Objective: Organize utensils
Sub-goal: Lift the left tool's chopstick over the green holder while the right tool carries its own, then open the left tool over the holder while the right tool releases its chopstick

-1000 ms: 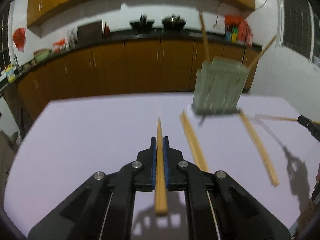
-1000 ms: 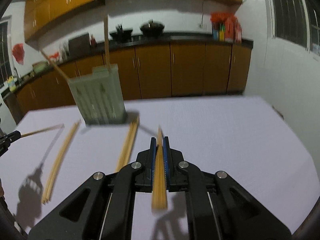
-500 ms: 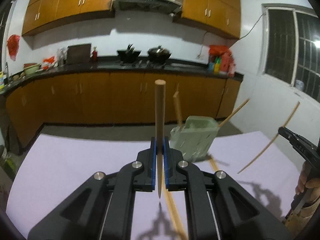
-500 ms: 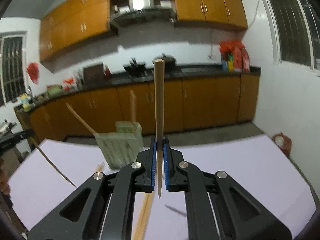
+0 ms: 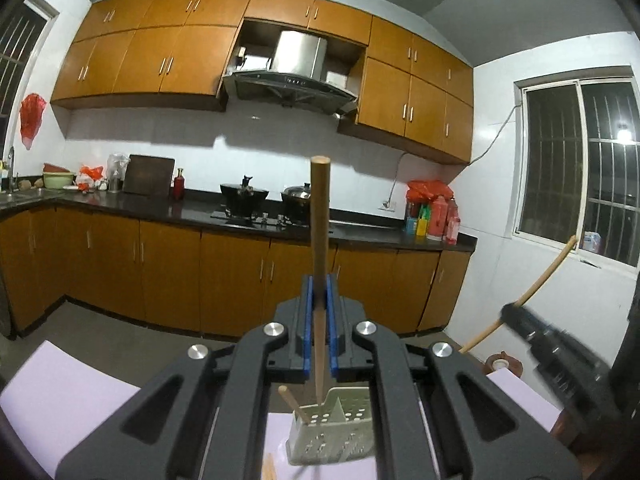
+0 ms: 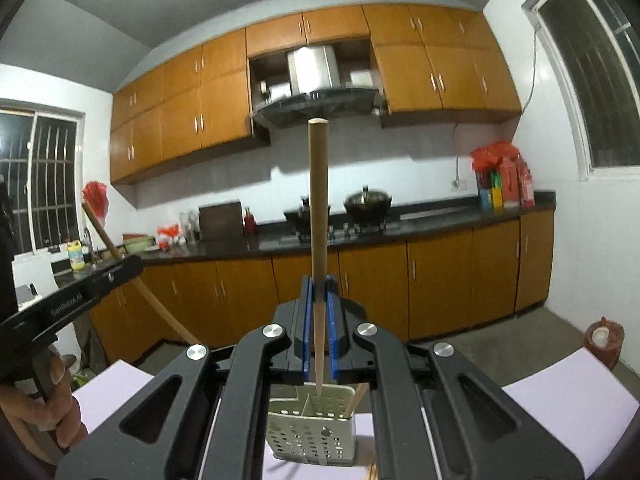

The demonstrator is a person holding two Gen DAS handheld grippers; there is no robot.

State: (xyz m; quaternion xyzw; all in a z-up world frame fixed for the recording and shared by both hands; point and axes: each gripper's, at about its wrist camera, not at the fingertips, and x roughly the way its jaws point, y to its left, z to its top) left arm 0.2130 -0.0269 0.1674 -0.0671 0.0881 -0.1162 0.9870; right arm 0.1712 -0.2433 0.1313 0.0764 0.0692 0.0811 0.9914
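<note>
My left gripper is shut on a wooden chopstick that stands upright, its thin tip hanging above the pale green perforated utensil holder. One chopstick leans in that holder. My right gripper is shut on another upright chopstick, its tip just over the holder, where a chopstick leans. Each view shows the other gripper off to the side with its own chopstick: right gripper, left gripper.
The holder stands on a table with a pale lilac cover. A loose chopstick end lies on it near the holder. A person's hand grips the left tool. Kitchen cabinets and a counter fill the background.
Both grippers rose from the table and tipped up towards level, carrying their chopsticks from lying flat to standing upright. The holder now sits low in both views, under the chopstick tips.
</note>
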